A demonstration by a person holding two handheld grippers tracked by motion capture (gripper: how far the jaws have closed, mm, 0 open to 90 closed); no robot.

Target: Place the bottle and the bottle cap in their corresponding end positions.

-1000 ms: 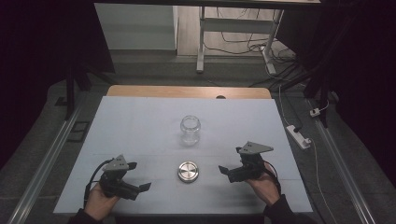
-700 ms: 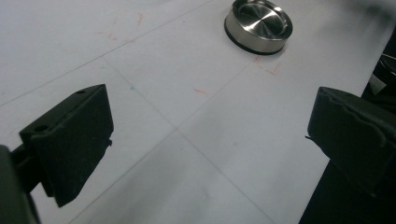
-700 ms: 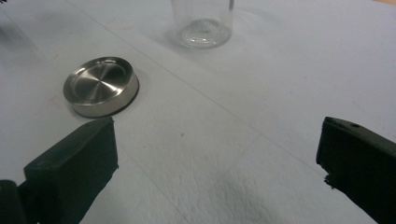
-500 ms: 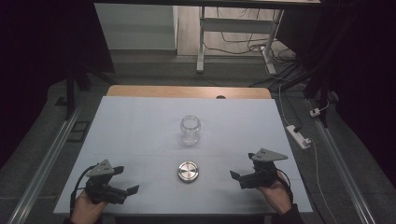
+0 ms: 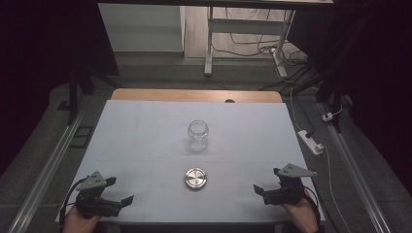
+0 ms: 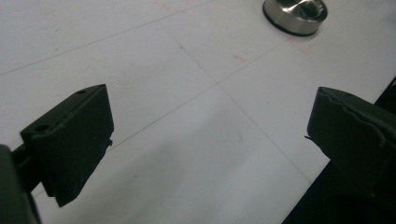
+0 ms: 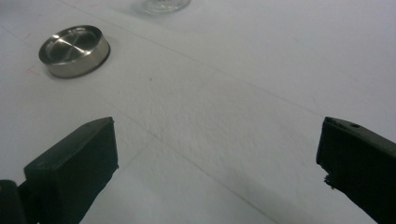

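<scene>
Steel lid (image 5: 196, 178): lying flat on white counter (image 5: 145, 126), between both grippers, near glass jar (image 5: 198, 135).
Left gripper (image 5: 121, 194): fingers released, empty.
Right gripper (image 5: 261, 192): fingers released, empty, sitting about equally near.

Dim rm, grey floor (image 5: 58, 145), cables (image 5: 252, 43) w/ desk legs (image 5: 209, 43).

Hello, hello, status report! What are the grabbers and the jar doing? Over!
Left gripper and right gripper open, empty, near table edge. Jar upright, uncapped, mid-table; metal lid lying apart in front. Nothing in the way.
</scene>
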